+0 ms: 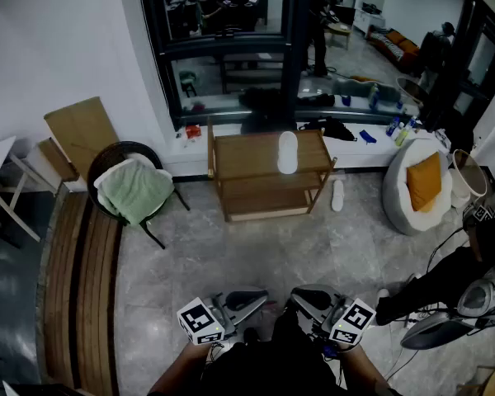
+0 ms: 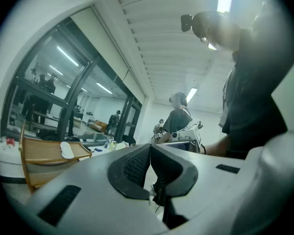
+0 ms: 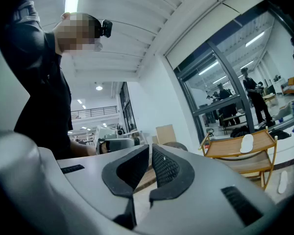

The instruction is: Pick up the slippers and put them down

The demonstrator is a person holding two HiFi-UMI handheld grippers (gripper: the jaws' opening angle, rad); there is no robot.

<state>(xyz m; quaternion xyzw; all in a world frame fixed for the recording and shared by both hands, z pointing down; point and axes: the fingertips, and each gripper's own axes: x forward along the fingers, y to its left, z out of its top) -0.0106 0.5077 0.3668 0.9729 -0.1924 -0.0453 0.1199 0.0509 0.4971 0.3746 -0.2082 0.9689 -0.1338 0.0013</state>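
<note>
1. Your left gripper (image 1: 258,299) and right gripper (image 1: 302,296) hang low and close to you. Each has its jaws pressed together with nothing between them.
2. The shelf slipper (image 1: 288,153) lies on top of the shelf (image 1: 231,151), far out ahead. Its long axis runs near to far.
3. The floor slipper (image 1: 337,195) rests just right of the shelf, lined up the same way.
4. Both slippers sit well apart from your jaws, forward and slightly right.
5. The right gripper looks the nearer one to each, clearly so for the floor slipper.
6. To my eye nothing is started yet. You'll want to step in, spread those jaws, and pinch across a slipper's narrow width, not along its length.
</note>
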